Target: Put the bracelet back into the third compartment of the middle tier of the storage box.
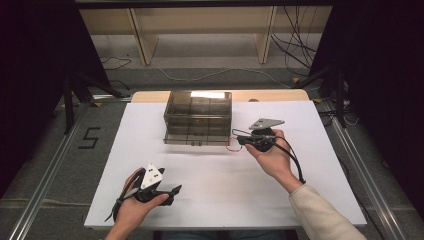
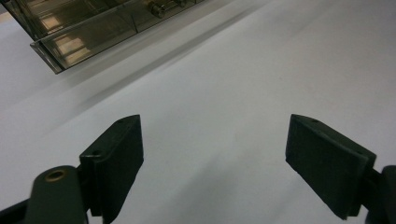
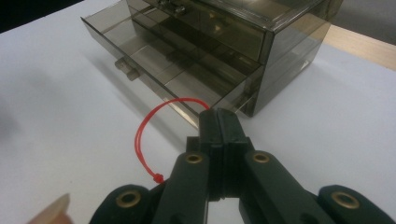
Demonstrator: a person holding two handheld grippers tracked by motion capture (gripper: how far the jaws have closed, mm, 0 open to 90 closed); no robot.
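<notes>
A smoky, see-through drawer box (image 1: 199, 116) stood toward the far middle of a white table (image 1: 215, 195), its bottom drawer (image 3: 163, 79) pulled partly out toward the person, with a small handle (image 3: 126, 66) on the drawer's front. Beyond the table's far edge lay a grey floor with loose cables (image 1: 295, 45) and the legs of a pale wooden frame (image 1: 142, 37); dark stands flanked both sides.

The right gripper (image 1: 239, 141), held in the person's right hand (image 1: 272, 157), was at the drawer's near right corner, its jaws pressed together on a thin red loop (image 3: 142, 135). In the right gripper view the loop arched from the jaw tips out over the table and curled back to a small knot beside the gripper's arms, just in front of the open drawer.

The left gripper (image 1: 176, 189) rested low over the table's near left, well apart from the box, its jaws spread wide with nothing between them.
</notes>
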